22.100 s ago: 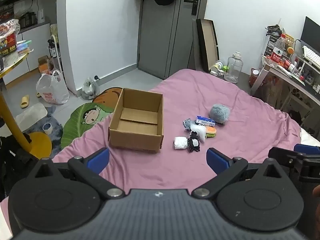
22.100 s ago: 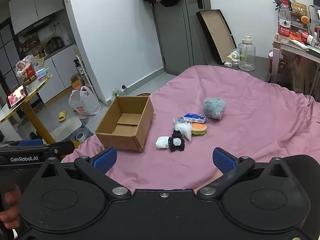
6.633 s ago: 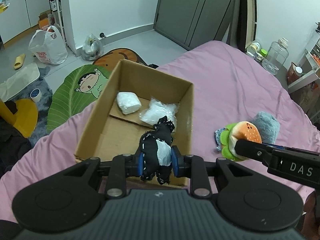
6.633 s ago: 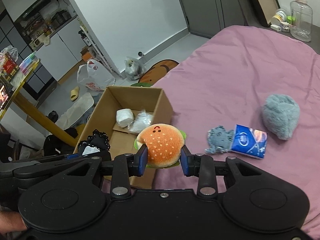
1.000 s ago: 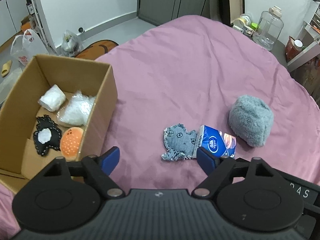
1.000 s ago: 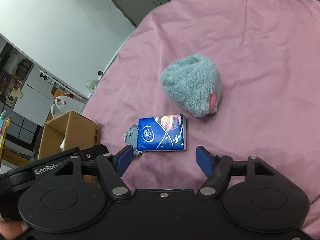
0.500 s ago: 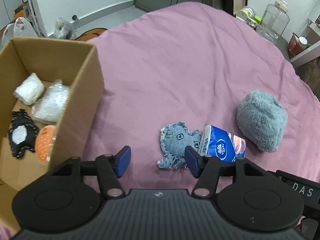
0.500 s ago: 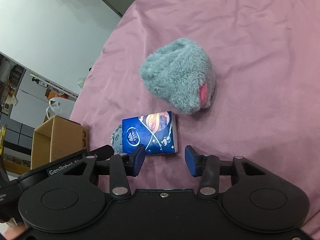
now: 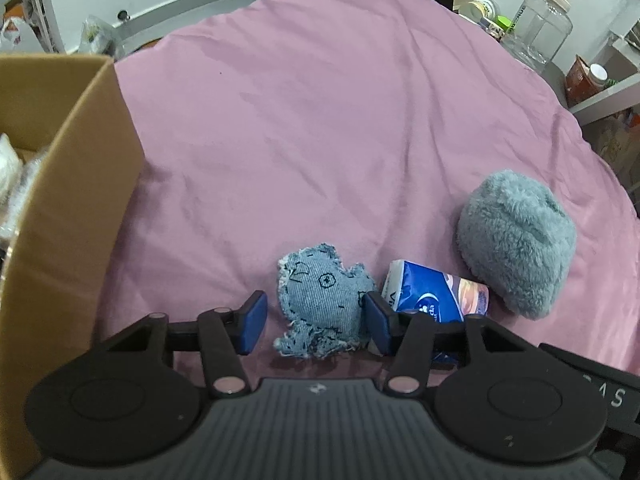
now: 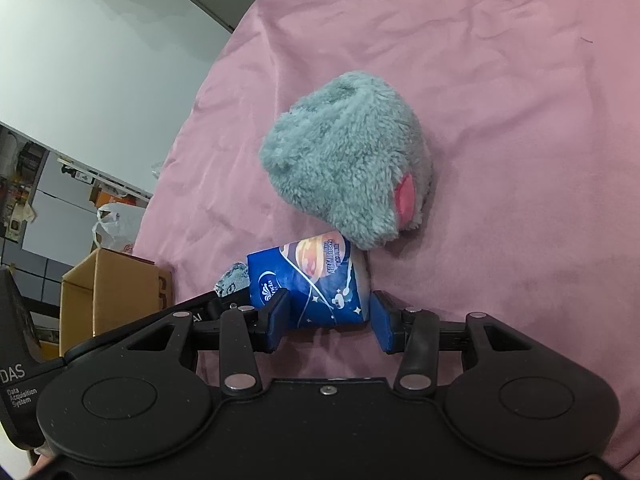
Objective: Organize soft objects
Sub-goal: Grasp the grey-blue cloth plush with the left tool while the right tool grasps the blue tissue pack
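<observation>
On the pink bed, a small denim toy (image 9: pixel 322 302) lies between the fingers of my left gripper (image 9: pixel 314 322), which is open around it with gaps at both sides. A blue tissue pack (image 10: pixel 316 284) lies between the fingers of my right gripper (image 10: pixel 330 320), open and close around it; the pack also shows in the left wrist view (image 9: pixel 434 294). A fluffy grey plush (image 10: pixel 348 168) lies just beyond the pack, touching it, and shows in the left view (image 9: pixel 516 236). The cardboard box (image 9: pixel 76 184) stands at the left.
The box also shows in the right wrist view (image 10: pixel 116 284), left of the grippers. A plastic jug (image 9: pixel 536 28) and jars stand on the floor beyond the bed's far edge. A white plastic bag (image 10: pixel 118 224) lies on the floor beyond the box.
Both grippers have moved forward and down onto the bed and narrowed. The denim toy now sits between the left fingers and the tissue pack between the right fingers.
</observation>
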Available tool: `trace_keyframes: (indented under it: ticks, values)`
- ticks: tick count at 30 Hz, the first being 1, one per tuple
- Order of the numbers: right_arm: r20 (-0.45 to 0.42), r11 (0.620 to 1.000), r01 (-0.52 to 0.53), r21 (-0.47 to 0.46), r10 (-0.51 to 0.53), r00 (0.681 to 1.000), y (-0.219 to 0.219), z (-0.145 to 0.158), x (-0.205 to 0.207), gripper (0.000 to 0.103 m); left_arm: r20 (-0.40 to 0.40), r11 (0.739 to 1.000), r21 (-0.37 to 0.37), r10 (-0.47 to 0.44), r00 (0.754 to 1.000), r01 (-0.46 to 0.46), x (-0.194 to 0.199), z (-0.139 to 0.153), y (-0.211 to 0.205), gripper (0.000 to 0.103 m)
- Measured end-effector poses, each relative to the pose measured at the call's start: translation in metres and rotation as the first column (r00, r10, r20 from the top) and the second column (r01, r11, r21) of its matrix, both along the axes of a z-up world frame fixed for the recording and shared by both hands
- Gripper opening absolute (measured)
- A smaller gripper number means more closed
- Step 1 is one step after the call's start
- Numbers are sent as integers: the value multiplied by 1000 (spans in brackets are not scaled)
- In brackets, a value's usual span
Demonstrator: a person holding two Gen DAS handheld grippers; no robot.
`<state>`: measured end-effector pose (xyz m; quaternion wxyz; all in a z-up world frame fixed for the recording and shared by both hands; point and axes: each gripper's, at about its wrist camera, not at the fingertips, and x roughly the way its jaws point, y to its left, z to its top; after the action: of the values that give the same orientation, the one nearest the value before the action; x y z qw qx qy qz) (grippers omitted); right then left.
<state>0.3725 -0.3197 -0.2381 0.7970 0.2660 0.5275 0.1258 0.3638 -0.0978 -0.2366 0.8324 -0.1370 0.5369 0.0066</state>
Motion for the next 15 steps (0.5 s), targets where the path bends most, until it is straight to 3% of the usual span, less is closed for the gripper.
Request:
trace_keyframes:
  ticks: [7, 15]
  values:
    - [2, 1000, -6, 5, 6, 1000, 2, -2, 3, 44, 16, 999, -41, 8, 1000, -8, -1, 5, 4, 28]
    - [18, 1000, -22, -19, 22, 1000, 1, 5, -1, 22, 54, 999, -35, 8, 998, -6, -13, 20, 8, 14]
